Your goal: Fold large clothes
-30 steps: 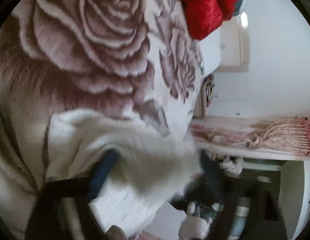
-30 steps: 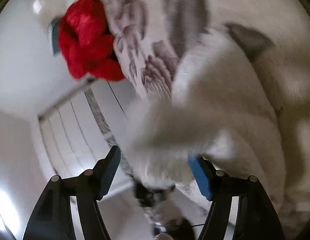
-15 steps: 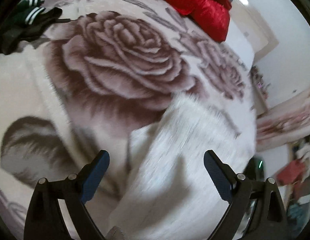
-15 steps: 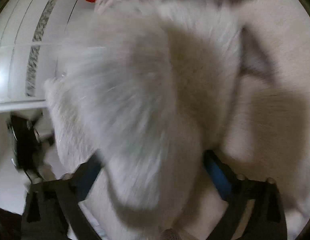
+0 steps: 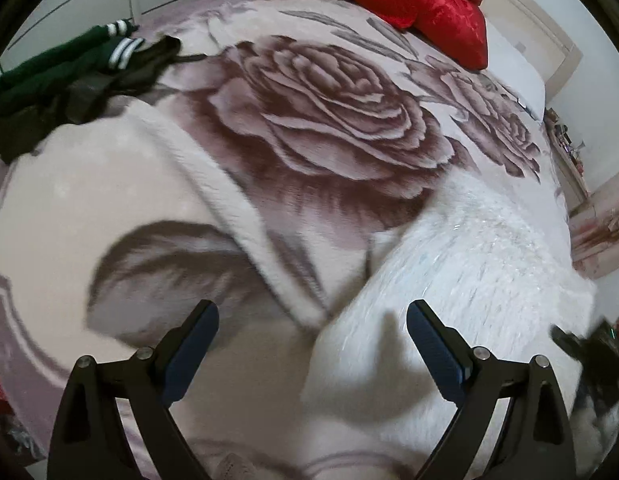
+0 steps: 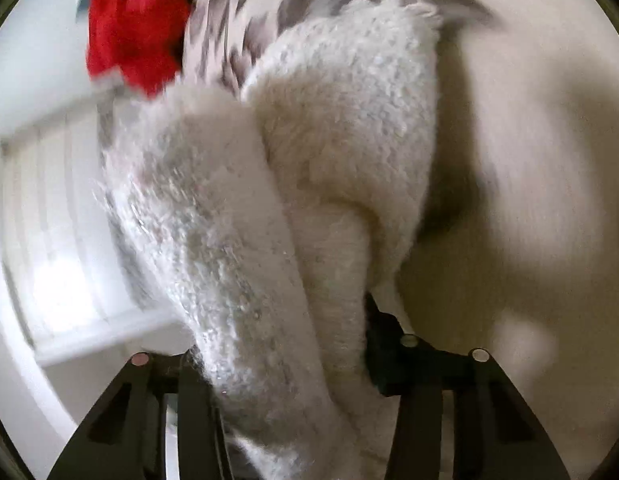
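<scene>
A white fluffy garment (image 5: pixel 469 264) lies bunched on the rose-patterned blanket (image 5: pixel 329 112) of a bed, at the lower right of the left wrist view. My left gripper (image 5: pixel 311 320) hovers over its near left edge, open, nothing held between its blue pads. In the right wrist view the same garment (image 6: pixel 341 120) fills the middle, and a thick fold of it runs down between the fingers of my right gripper (image 6: pixel 285 340). Those jaws are closing, both fingers pressed into the fold and partly hidden by the pile.
A red quilt (image 5: pixel 421 0) is heaped at the far end of the bed, also visible as red quilt (image 6: pixel 137 28). A dark green garment with white stripes (image 5: pixel 69 76) lies at the far left. White wardrobe doors (image 6: pixel 49 200) stand beyond the bed's edge.
The left gripper let go of the white garment, opened wide and swung round over the bed. The right gripper dropped into the garment and closed on a fold.
</scene>
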Demonstrator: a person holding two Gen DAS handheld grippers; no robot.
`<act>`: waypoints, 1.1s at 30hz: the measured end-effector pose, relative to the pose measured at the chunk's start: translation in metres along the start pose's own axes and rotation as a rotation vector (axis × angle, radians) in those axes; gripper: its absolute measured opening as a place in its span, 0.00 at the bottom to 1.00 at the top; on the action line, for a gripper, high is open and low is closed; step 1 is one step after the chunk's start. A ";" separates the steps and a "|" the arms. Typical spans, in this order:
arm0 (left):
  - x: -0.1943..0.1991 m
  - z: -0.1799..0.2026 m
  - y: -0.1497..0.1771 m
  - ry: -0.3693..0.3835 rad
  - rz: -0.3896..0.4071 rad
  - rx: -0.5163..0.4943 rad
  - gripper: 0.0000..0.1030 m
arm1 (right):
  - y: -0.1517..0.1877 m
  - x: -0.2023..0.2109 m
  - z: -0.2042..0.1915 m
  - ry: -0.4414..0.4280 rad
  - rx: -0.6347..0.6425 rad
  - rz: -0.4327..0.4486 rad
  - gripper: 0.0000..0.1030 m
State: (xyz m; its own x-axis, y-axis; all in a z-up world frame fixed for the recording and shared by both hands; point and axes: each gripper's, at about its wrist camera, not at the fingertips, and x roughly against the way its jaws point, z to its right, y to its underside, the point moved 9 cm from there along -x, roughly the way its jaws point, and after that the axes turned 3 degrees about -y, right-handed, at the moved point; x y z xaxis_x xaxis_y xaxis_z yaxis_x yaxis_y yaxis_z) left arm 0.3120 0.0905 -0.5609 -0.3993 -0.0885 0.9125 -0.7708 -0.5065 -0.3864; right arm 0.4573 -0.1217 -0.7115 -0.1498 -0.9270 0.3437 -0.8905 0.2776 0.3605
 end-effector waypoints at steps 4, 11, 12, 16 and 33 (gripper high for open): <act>0.032 -0.021 0.015 -0.032 0.001 -0.033 0.93 | 0.089 0.028 0.017 -0.094 -0.218 0.139 0.43; 0.004 -0.006 0.090 0.012 -0.141 -0.062 0.93 | 0.165 0.016 0.107 0.269 -0.284 -0.067 0.51; -0.003 -0.001 0.097 0.007 -0.126 -0.076 0.94 | 0.164 0.025 0.104 0.295 -0.258 -0.073 0.52; -0.004 0.009 0.091 0.031 -0.075 -0.052 0.93 | 0.138 0.072 0.050 0.424 -0.036 -0.045 0.66; -0.008 0.017 0.082 0.006 -0.038 -0.037 0.93 | 0.088 -0.054 -0.040 0.435 0.573 -0.382 0.66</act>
State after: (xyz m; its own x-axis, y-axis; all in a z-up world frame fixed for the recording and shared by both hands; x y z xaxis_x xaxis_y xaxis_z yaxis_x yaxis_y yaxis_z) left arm 0.2602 0.0350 -0.5975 -0.3720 -0.0646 0.9260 -0.8032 -0.4776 -0.3560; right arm 0.4037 -0.0372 -0.6634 0.2844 -0.7179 0.6354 -0.9454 -0.3200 0.0616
